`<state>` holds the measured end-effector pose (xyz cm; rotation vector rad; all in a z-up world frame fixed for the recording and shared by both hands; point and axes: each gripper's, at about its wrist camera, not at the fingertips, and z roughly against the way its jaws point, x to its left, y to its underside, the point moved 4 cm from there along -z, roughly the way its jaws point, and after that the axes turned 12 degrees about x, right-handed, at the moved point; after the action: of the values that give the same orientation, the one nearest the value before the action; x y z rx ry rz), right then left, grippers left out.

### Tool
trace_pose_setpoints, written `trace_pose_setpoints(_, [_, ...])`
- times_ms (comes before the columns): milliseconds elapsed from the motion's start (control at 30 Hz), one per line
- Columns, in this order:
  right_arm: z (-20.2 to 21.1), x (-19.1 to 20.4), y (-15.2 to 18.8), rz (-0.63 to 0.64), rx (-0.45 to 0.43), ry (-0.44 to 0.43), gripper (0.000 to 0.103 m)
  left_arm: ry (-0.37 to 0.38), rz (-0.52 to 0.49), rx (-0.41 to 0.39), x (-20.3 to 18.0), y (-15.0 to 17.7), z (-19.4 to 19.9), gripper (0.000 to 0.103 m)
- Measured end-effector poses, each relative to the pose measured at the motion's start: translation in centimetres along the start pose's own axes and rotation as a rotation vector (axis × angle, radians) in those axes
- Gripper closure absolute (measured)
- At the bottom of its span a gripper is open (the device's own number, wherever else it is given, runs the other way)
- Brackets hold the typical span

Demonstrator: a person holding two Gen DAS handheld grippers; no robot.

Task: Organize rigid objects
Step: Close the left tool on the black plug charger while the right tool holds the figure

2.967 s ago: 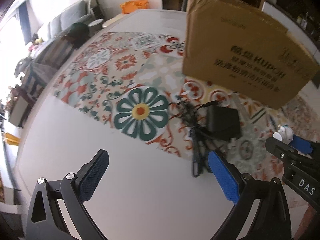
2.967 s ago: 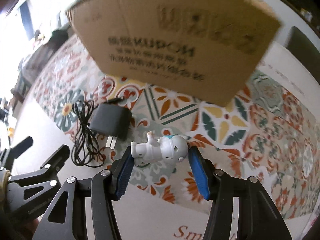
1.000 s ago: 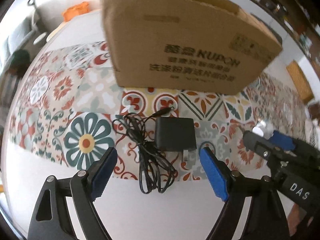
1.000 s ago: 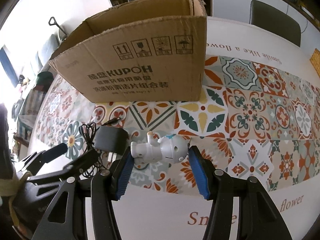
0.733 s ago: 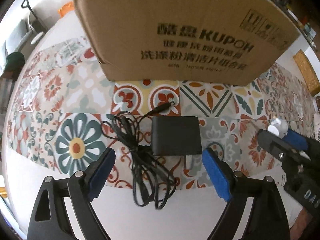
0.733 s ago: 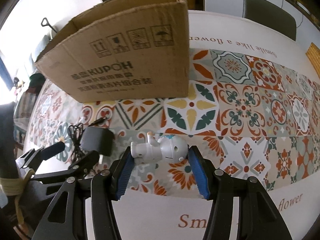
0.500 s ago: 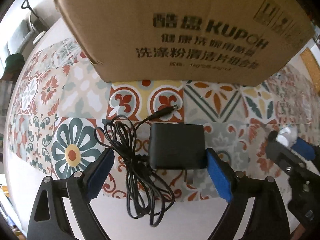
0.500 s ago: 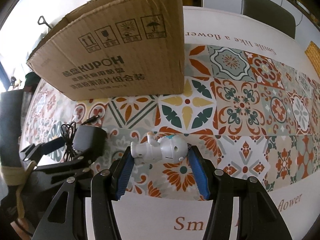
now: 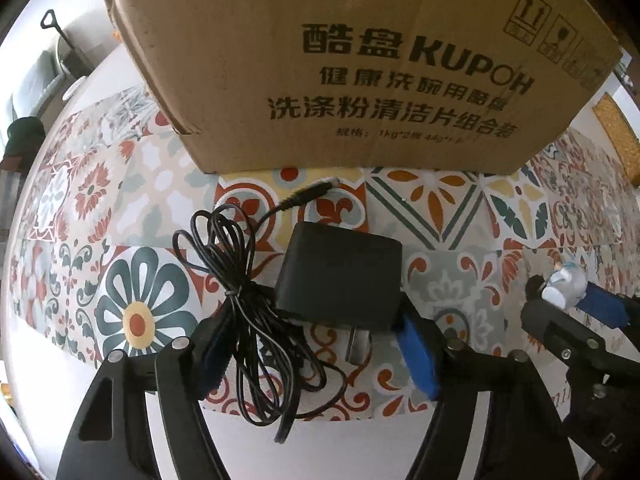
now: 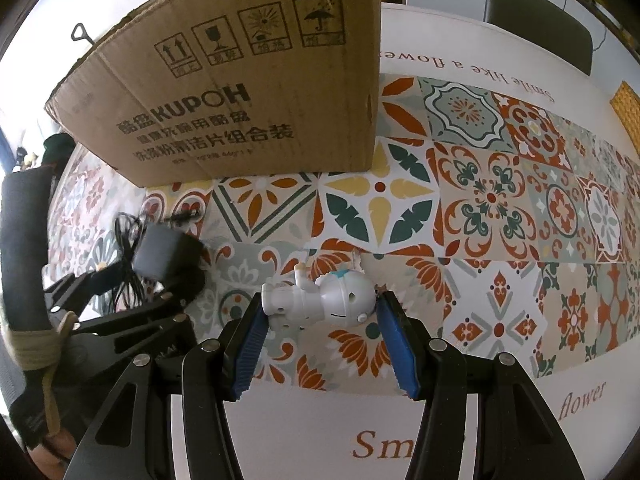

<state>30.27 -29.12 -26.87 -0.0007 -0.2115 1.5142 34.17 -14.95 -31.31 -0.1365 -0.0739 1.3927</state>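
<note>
- On the table (image 10: 460,32), covered by a patterned tile-print cloth (image 10: 492,200), a cardboard box (image 9: 360,60) is seen standing behind everything else in both views.
- Only in the left wrist view is the black power adapter (image 9: 340,276) shown in full: it lies flat on the cloth with its metal prongs pointing toward the camera, and its bundled black cable (image 9: 248,308) is heaped beside it, the plug tip reaching toward the box.
- Only in the right wrist view are the printed words along the cloth's white border, a dark chair back (image 10: 536,20) beyond the table, and a dark sleeve (image 10: 24,248) behind the left gripper made out.
- The left gripper (image 9: 316,344) is seen with its jaws closing around the adapter and part of the cable; the right blue pad is at the adapter's corner, while firm contact by the left pad, half hidden behind the cable, cannot be confirmed.
- The right gripper (image 10: 320,320) is held just above the cloth, its jaws partly closed and clamped on a white toy figure (image 10: 320,300), which lies sideways between the blue pads, head to the right.
- In the left wrist view only the figure's white head is visible at the right gripper's tip.
</note>
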Motion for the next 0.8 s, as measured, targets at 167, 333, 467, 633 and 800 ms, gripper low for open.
trace_pose_setpoints(167, [-0.3,0.5,0.1,-0.002,0.004,0.007,0.048,0.017,-0.033,-0.027,0.6,0.8,0.2,0.031])
trace_pose_setpoints(333, [-0.4,1.2,0.3,-0.007,-0.002,0.015,0.048,0.08,-0.039,-0.05,0.6,2.1,0.7,0.033])
trace_pose_setpoints(467, [-0.3,1.5,0.7,-0.015,-0.005,0.017,0.048,0.076,-0.049,-0.076,0.6,3.2,2.1,0.035])
trace_pose_setpoints(633, [-0.1,1.6,1.3,-0.023,-0.006,0.016,0.048,0.086,-0.047,-0.06,1.4,3.7,1.9,0.036])
trace_pose_setpoints(800, [0.0,1.5,1.6,-0.027,-0.01,0.017,0.048,0.095,-0.055,-0.055,1.6,3.7,1.3,0.035])
